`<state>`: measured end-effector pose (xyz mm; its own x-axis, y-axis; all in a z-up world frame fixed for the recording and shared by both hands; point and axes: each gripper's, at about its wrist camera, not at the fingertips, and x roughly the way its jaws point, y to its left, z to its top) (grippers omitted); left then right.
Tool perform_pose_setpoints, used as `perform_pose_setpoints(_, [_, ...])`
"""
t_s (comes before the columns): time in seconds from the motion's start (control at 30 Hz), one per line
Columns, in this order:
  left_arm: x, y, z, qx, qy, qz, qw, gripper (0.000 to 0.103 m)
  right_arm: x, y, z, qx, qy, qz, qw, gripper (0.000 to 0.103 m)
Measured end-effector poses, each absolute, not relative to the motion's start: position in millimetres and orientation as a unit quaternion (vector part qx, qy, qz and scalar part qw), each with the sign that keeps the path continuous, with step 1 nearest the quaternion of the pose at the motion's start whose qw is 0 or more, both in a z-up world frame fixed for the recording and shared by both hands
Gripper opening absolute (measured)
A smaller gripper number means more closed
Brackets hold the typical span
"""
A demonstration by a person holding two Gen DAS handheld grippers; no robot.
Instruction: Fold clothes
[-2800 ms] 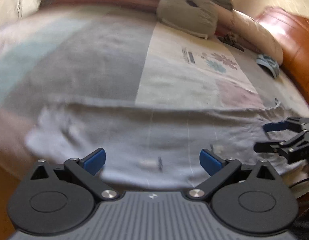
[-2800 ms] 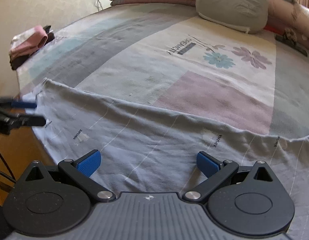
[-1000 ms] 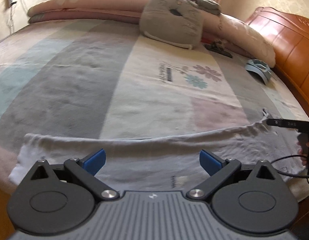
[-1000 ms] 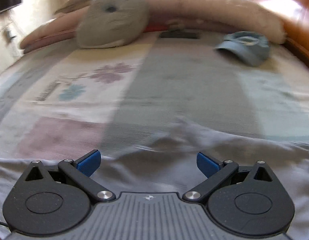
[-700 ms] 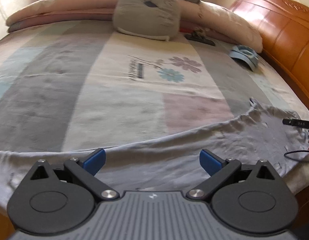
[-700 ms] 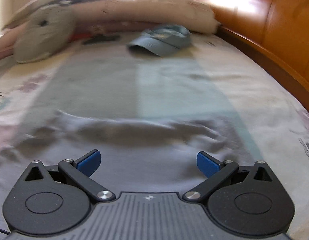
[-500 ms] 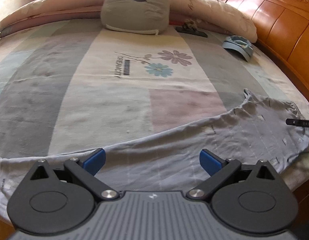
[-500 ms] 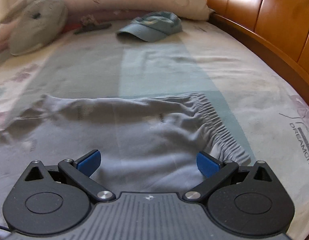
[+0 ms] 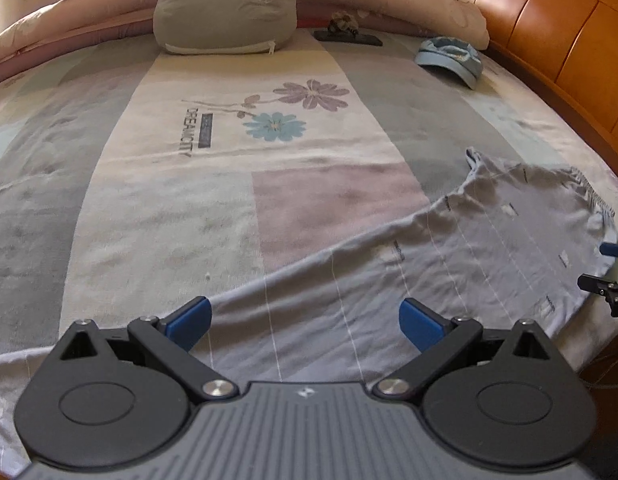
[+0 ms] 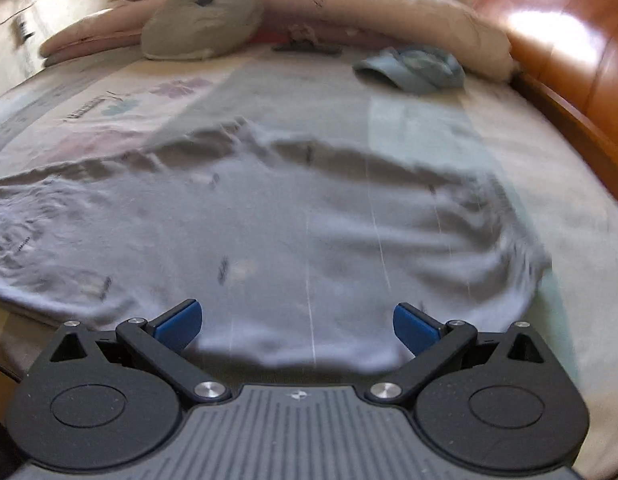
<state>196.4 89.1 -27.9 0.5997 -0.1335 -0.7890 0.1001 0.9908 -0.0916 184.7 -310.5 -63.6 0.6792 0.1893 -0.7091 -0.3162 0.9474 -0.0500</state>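
Left wrist view: at the lower left, the left gripper (image 9: 305,322) hovers with its blue-tipped tongs spread wide apart, holding nothing. Beneath and ahead of it, grey trousers (image 9: 449,264) lie flat across the near edge of a bed, running from the lower left up toward the right, where the gathered elastic waistband (image 9: 589,196) sits. At the far right edge, part of the right gripper (image 9: 607,276) pokes in just beside the waist end. Further back lie a grey plush cushion (image 9: 227,4) and a blue cap (image 9: 451,58).

Right wrist view, somewhat blurred: the right gripper's tongs are likewise wide apart and empty, poised over the trousers' broad upper part.

The cloth looks thin, light and limp, so it should bunch and drape easily rather than hold shape. Sensible pinch points appear to be the waistband corners, where the thicker elastic gives firmer purchase.
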Motion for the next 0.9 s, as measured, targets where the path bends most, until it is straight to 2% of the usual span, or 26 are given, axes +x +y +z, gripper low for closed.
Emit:
perform_pose_setpoints(0.33, [182.5, 108.2, -61.2, -0.046, 0.49, -0.036, 0.87, 0.1, 178.9, -300.4, -74.6, -0.08, 0.401, 0.178, 0.895, 0.103])
perform_pose_setpoints(0.53, [183.1, 108.1, -53.2, -0.051, 0.463, -0.055, 0.883, 0.1, 189.8, -269.0, -50.7, -0.08, 0.359, 0.2, 0.908, 0.103])
perform_pose_setpoints(0.73, [162.6, 122.1, -67.1, -0.089, 0.45, -0.064, 0.886, 0.1, 198.2, -232.8, -69.3, -0.097, 0.406, 0.22, 0.882, 0.103])
perform_pose_setpoints(0.9, [154.3, 138.4, -55.8, -0.12, 0.437, -0.048, 0.89, 0.1, 207.6, -200.9, -56.9, -0.091, 0.389, 0.242, 0.884, 0.103])
